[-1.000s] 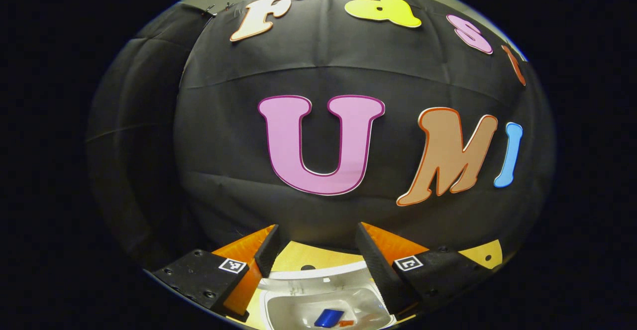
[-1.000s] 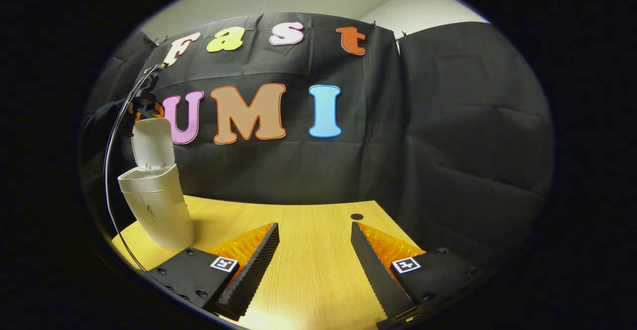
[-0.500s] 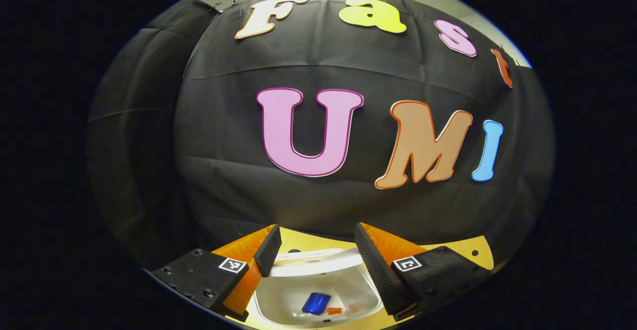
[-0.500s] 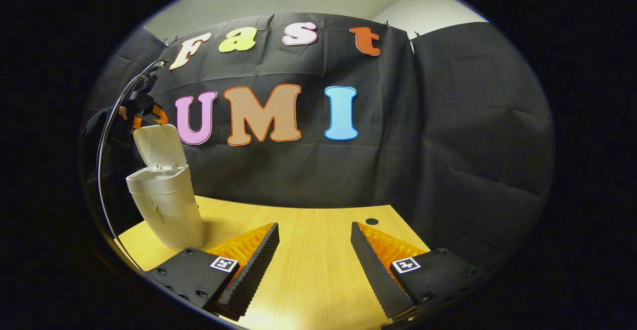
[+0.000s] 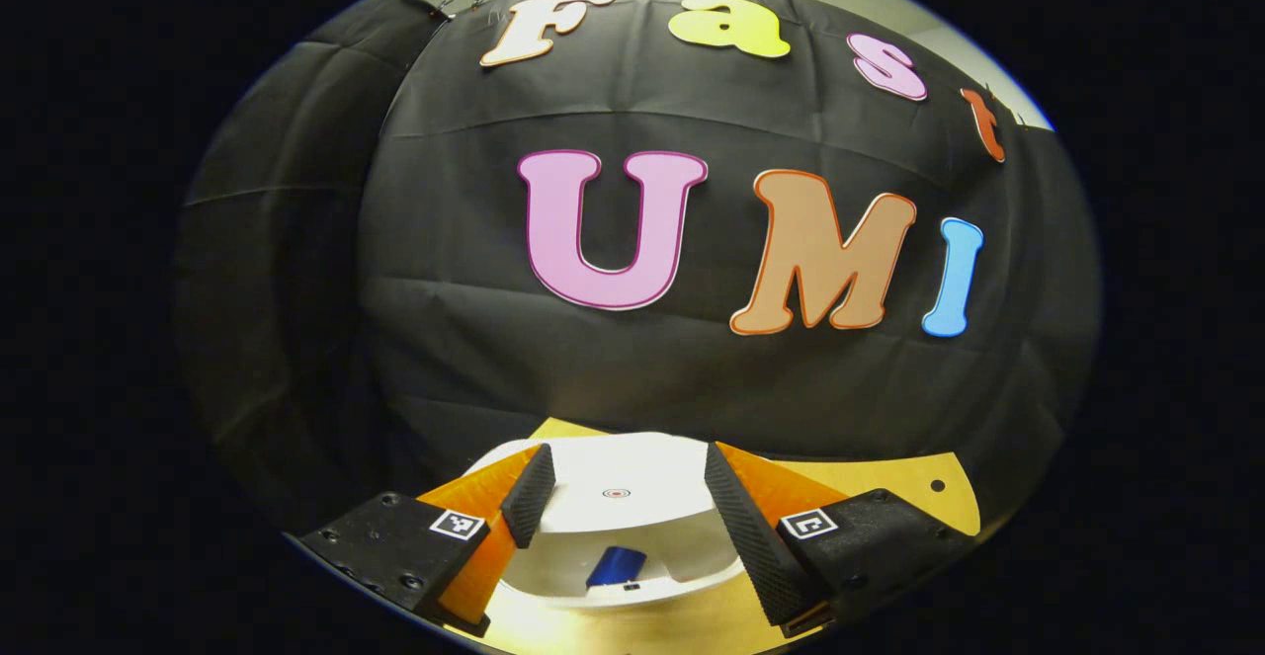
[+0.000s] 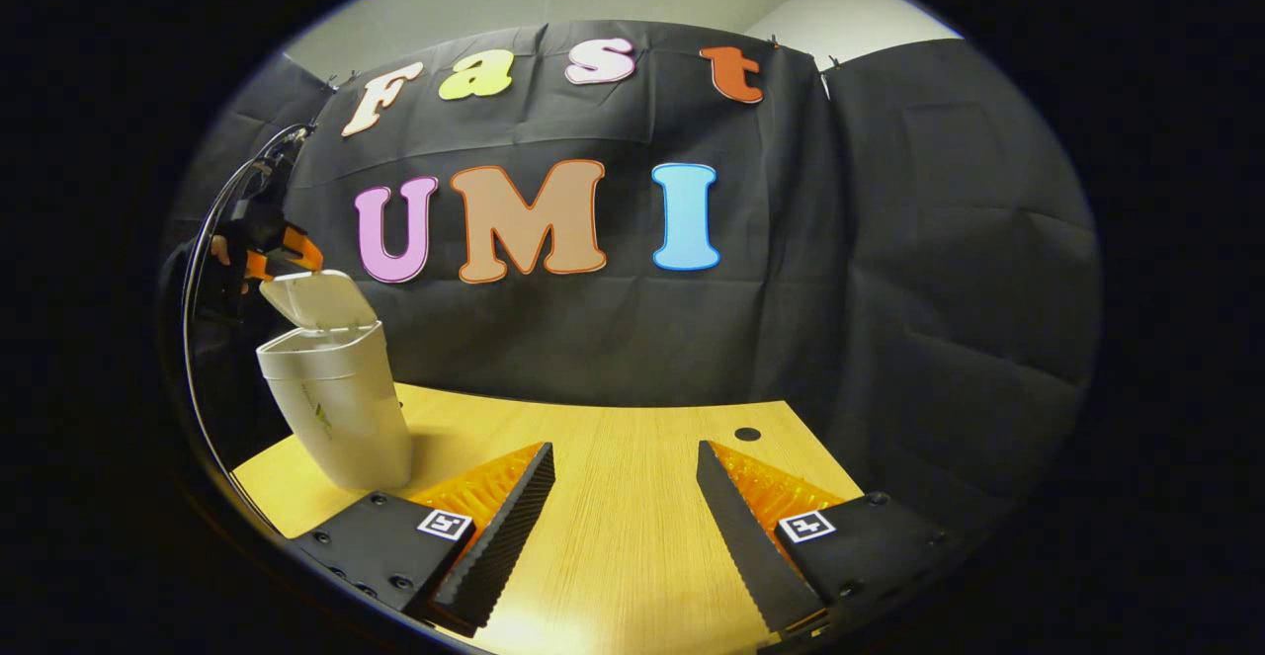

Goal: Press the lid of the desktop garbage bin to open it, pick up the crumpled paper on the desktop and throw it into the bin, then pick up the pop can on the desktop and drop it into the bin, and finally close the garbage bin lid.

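The white desktop bin (image 6: 336, 408) stands at the table's left in the right gripper view. Its lid (image 6: 318, 299) hangs tilted, about halfway down over the mouth. The left gripper (image 6: 272, 258), held by a hand, sits against the lid's raised edge. In the left gripper view, the lid (image 5: 613, 487) lies just under and between my open left gripper (image 5: 623, 495). Through the gap below the lid, the blue pop can (image 5: 615, 568) lies inside the bin (image 5: 553, 576). My right gripper (image 6: 623, 497) is open over bare table, holding nothing.
The wooden table (image 6: 632, 438) has a small round hole (image 6: 747, 434) near its far right edge, and another hole (image 5: 937, 485) shows in the left gripper view. Black cloth walls close the back and right. A dark cable (image 6: 198, 260) arcs behind the bin.
The bin lid has swung from upright to about half shut, with the left gripper moving forward and down behind it. The right gripper has hardly moved.
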A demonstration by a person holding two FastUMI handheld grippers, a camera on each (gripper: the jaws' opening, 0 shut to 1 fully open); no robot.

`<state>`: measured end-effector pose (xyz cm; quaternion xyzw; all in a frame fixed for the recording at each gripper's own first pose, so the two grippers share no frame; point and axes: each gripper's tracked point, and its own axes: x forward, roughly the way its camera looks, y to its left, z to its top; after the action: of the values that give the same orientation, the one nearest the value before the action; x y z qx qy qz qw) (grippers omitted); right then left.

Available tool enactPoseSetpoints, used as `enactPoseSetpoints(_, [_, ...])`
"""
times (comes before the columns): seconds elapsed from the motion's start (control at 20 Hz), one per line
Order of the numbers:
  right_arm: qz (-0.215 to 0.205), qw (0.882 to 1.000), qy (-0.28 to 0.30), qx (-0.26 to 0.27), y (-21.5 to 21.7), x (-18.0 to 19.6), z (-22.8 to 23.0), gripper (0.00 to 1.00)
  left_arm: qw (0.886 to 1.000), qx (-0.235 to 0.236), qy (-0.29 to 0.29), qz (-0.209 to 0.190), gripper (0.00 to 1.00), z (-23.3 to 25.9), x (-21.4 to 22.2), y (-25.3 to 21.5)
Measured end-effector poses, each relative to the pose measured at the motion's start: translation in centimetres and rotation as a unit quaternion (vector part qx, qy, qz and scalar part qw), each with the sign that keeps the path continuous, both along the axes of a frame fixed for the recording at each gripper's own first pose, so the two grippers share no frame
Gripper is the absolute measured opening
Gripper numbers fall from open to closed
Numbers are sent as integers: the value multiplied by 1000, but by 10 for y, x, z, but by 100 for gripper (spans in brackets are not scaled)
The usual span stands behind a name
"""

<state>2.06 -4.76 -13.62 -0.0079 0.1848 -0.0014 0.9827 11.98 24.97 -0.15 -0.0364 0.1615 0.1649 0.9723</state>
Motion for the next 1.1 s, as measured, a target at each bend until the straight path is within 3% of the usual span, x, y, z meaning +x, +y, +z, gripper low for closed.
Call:
enactPoseSetpoints(0.1, [3,1000,2,0,1,0,-1,100,1000,7,16,-4,94,-18,-8,-5])
enactPoseSetpoints(0.15, [5,1000,3,0,2,0,-1,96,1000,7,25,-6,92,-26,-12,-7])
enactPoseSetpoints(0.2, [8,1000,4,0,4,1,-1,100,999,6,33,-6,93,-35,-15,-8])
enactPoseSetpoints(0.25, [10,1000,5,-3,5,1,-2,96,999,5,38,-7,93,-40,-17,-9])
enactPoseSetpoints(0.5, [17,1000,8,-5,8,1,-4,100,997,-4,79,-15,94,-77,-22,-10])
enactPoseSetpoints(0.6, [19,1000,8,-4,9,0,-4,96,994,3,104,-21,96,-87,-28,-13])
enactPoseSetpoints(0.7, [19,1000,6,-3,7,0,-4,100,995,4,96,-29,95,-84,-24,-12])
enactPoseSetpoints(0.85, [14,1000,4,5,5,0,-5,96,995,-8,86,-47,96,-92,-23,-14])
enactPoseSetpoints(1.0, [17,1000,1,9,6,-2,-3,96,995,26,63,-70,96,-85,-19,-19])
enactPoseSetpoints(1.1, [18,1000,-11,14,5,-1,9,96,997,26,45,-63,95,-77,-20,-24])
